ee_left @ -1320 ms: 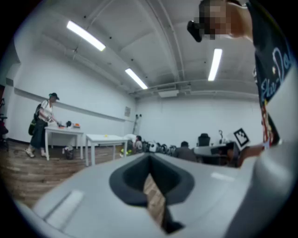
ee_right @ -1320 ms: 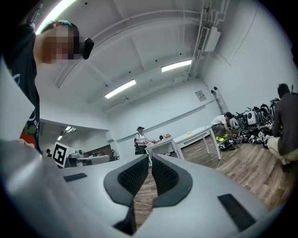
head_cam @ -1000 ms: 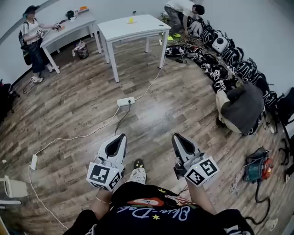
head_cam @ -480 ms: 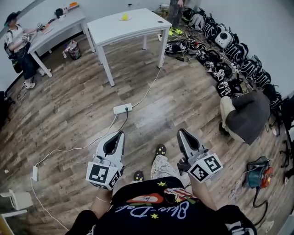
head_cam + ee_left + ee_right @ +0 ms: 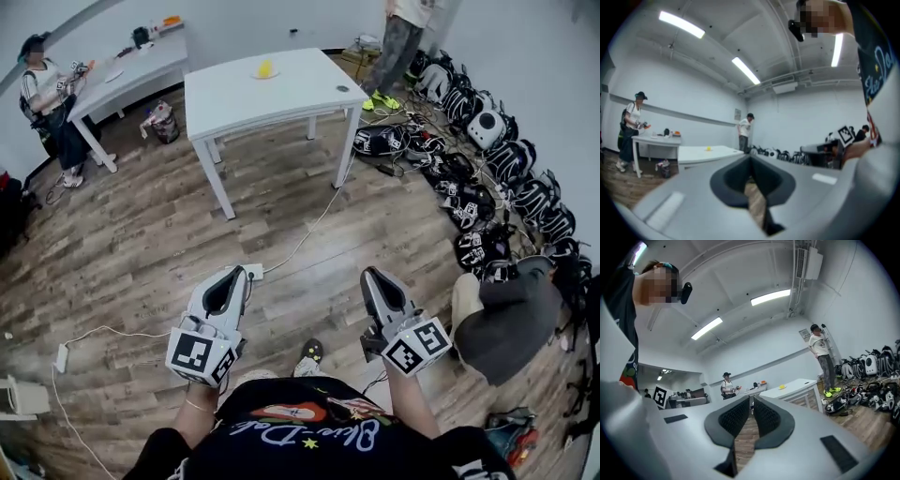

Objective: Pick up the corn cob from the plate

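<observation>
Big open room with a wood plank floor, a row of backpacks piled along the right wall, and a power strip with its cable trailing across the boards. Two other people are around: one at a side desk on the far left, one standing at the top right.

The white desk that matters sits in the middle of the room. The corn cob is on it, a small yellow thing on a plate toward the far edge. That puts it well apart from both tongs, with a lot of bare floor in between.

That's probably why the tongs look the way they do. The left tongs are closed with nothing between them, and the left gripper view only shows floor past the pads. The right tongs are the same, pads pressed together and empty. Nothing is in reach, so there's no reason to have them open yet. It reads as the approach part of the job, with the grab not yet started.

As for pose, both forearms come out from the person's black shirt at about waist level. The tongs are held side by side, level with the floor, tips pointing forward toward the desk and marker cubes back near the body. Neither one tilts down. Both gripper views catch the desk and the yellow cob ahead, so they're roughly lined up on it. Opening one of them would have to come once the desk is close.
</observation>
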A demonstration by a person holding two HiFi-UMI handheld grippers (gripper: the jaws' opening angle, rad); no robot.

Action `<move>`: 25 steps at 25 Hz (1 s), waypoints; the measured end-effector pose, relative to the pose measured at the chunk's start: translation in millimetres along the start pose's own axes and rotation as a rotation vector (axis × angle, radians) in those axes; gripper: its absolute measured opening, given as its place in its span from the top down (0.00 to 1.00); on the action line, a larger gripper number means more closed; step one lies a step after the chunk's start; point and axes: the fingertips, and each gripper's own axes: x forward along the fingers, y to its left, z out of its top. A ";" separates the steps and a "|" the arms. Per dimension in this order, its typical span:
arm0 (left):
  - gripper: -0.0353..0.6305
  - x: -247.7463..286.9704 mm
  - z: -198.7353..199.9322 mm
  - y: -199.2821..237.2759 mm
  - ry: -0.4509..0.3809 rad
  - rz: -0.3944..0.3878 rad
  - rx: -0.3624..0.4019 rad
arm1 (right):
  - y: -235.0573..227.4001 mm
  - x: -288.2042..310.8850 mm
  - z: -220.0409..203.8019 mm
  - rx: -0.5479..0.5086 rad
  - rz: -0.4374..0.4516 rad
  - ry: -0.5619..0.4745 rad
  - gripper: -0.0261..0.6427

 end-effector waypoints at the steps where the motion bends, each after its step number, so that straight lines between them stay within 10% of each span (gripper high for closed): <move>1: 0.97 16.8 4.3 -3.2 -0.017 -0.005 -0.021 | -13.7 9.2 4.7 0.012 0.030 0.008 0.94; 7: 0.97 86.9 -6.0 10.0 0.066 0.035 -0.039 | -77.3 54.7 14.9 0.092 0.065 0.000 0.94; 25: 0.97 384.4 23.0 187.1 -0.073 0.064 0.005 | -268.2 338.8 83.5 -0.049 0.087 0.007 0.94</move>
